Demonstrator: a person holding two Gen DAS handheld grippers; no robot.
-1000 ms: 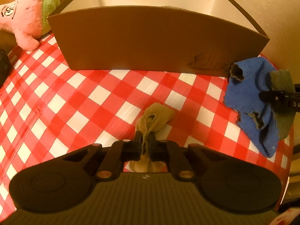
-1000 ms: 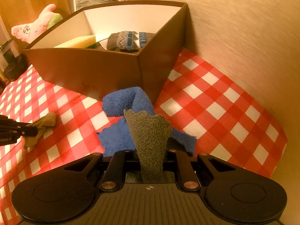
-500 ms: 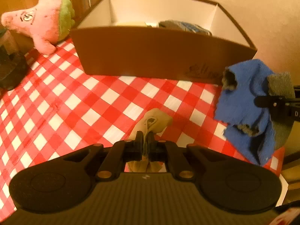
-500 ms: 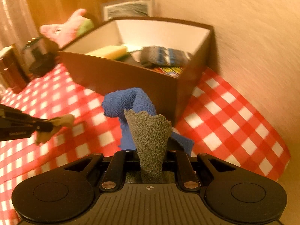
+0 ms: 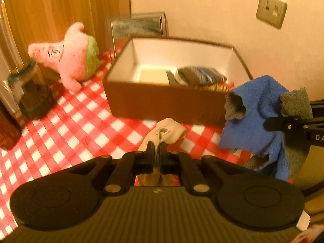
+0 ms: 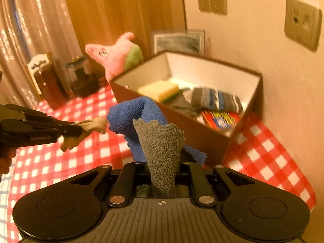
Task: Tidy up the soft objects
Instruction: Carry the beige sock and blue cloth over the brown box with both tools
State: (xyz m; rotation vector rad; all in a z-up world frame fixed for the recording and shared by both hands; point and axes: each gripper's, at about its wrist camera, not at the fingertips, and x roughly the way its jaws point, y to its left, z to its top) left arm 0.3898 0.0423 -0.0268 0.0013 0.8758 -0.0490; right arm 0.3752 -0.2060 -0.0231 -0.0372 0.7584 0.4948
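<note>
Both lifted higher than a second ago, well clear of the bench (image 5: 66,125) now; box (image 5: 162,103) seen from above, its inside open to view. Left tongs (image 5: 156,151) clamped tight on the beige sock (image 5: 168,131), dangling in the air short of the box's near wall. Right tongs (image 6: 162,168) pinched on the blue-and-grey cloth (image 6: 141,119), hanging beside the box's near corner. Inside the box: sponge (image 6: 160,90), striped socks (image 6: 216,101). Pink plush (image 5: 68,58) just left of the box.
</note>
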